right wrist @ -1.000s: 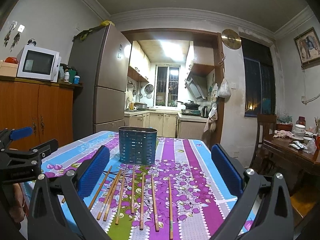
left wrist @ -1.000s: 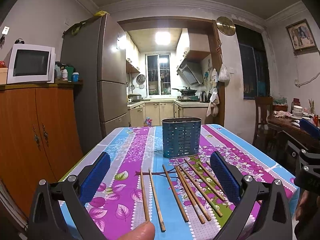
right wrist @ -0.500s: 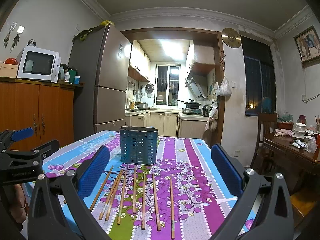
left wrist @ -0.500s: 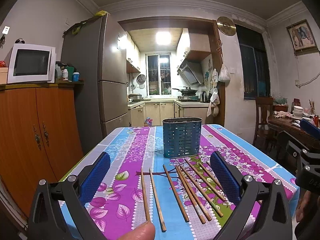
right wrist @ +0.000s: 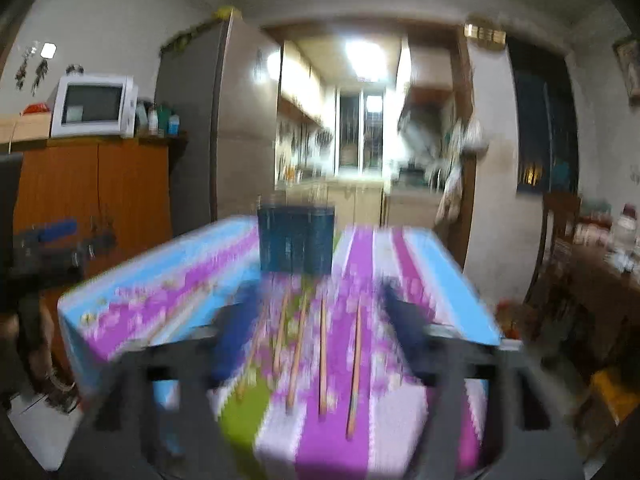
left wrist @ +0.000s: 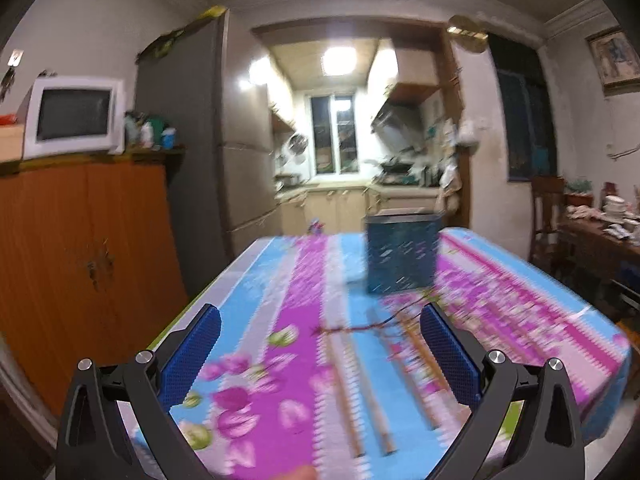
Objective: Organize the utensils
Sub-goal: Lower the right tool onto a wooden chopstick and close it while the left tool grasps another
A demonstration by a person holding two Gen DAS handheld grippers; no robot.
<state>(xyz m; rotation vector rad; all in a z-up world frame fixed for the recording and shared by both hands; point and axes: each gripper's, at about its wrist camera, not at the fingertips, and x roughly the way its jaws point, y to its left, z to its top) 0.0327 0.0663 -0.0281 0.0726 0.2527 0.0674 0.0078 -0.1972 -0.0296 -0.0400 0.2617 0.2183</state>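
The left hand-held gripper (left wrist: 320,354) has its blue pads far apart, with nothing between them. The right hand-held gripper (right wrist: 320,332) is blurry; its jaws are closing over the chopsticks (right wrist: 322,356) but do not press on any.

Under both is the surface (left wrist: 520,300) with a cloth of pink, blue and purple stripes and flowers. The chopsticks lie flat on it in a loose row — the near end of the cloth. Behind them stands the blue holder (left wrist: 402,254), upright, near the middle.

Around the surface is a room. On the left, a white microwave (left wrist: 74,116) sits on an orange cabinet (left wrist: 86,252) beside a tall grey fridge (left wrist: 196,152). Straight ahead — a bright kitchen (left wrist: 344,160).
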